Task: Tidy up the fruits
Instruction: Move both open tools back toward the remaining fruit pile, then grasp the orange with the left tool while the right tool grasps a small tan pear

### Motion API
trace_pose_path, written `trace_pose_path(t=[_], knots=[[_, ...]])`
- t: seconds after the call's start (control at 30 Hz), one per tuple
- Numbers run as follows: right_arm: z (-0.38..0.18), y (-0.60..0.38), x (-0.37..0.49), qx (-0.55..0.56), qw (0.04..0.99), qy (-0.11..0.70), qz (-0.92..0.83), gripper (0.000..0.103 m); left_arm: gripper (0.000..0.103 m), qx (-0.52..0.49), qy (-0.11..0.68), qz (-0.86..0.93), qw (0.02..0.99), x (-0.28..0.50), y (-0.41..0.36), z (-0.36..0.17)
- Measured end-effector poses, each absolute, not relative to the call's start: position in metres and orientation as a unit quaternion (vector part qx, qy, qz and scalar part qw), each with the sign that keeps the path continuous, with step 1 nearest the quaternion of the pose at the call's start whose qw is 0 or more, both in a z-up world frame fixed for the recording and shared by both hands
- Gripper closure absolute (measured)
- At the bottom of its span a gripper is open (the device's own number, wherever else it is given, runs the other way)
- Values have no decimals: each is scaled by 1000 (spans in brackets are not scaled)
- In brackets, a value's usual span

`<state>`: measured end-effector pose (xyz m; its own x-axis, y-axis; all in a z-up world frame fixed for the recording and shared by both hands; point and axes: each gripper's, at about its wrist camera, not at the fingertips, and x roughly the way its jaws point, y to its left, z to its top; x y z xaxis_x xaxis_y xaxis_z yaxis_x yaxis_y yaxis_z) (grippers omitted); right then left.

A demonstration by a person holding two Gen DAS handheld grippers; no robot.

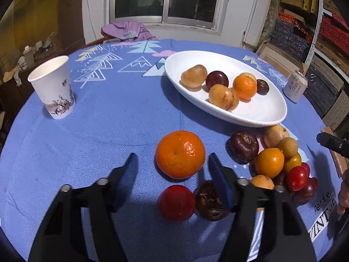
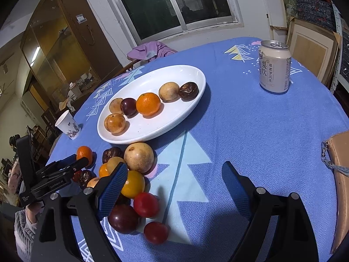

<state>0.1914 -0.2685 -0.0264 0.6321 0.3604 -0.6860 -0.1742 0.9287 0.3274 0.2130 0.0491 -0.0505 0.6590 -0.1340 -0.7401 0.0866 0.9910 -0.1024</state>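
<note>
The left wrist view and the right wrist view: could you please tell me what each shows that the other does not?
Only the left wrist view shows the left gripper from behind, open around a loose orange. Only the right wrist view shows a tan bag and a glass cabinet. Both share the white plate, cup, can and blue tablecloth.

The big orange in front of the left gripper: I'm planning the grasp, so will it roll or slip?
The orange looks round and sits free on the cloth, so a nudge would probably roll it. Its dimpled peel should grip fairly well. It seems firm enough to squeeze.
</note>
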Motion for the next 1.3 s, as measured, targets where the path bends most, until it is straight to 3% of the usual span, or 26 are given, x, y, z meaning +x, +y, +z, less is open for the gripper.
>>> trace_pose_path(t=[0.37,0.47,0.73,0.97,1.13,1.2,1.3], knots=[[-29,-263,191,103,897,403,151,14,51,-37,411,-71,908,217,48,-52],[-28,-257,189,90,899,399,156,14,57,-36,411,-76,908,217,44,-52],[-21,-243,178,64,906,373,188,16,57,-35,403,-62,912,216,48,-49],[-19,-206,165,-30,921,335,194,46,57,-46,407,-41,911,217,58,-50],[-23,-177,170,-65,914,338,215,52,57,-44,409,-43,911,217,57,-51],[-26,-169,173,-73,909,346,220,65,57,-45,410,-44,910,218,58,-51],[-27,-164,177,-75,907,348,225,68,57,-45,410,-44,910,218,57,-51]])
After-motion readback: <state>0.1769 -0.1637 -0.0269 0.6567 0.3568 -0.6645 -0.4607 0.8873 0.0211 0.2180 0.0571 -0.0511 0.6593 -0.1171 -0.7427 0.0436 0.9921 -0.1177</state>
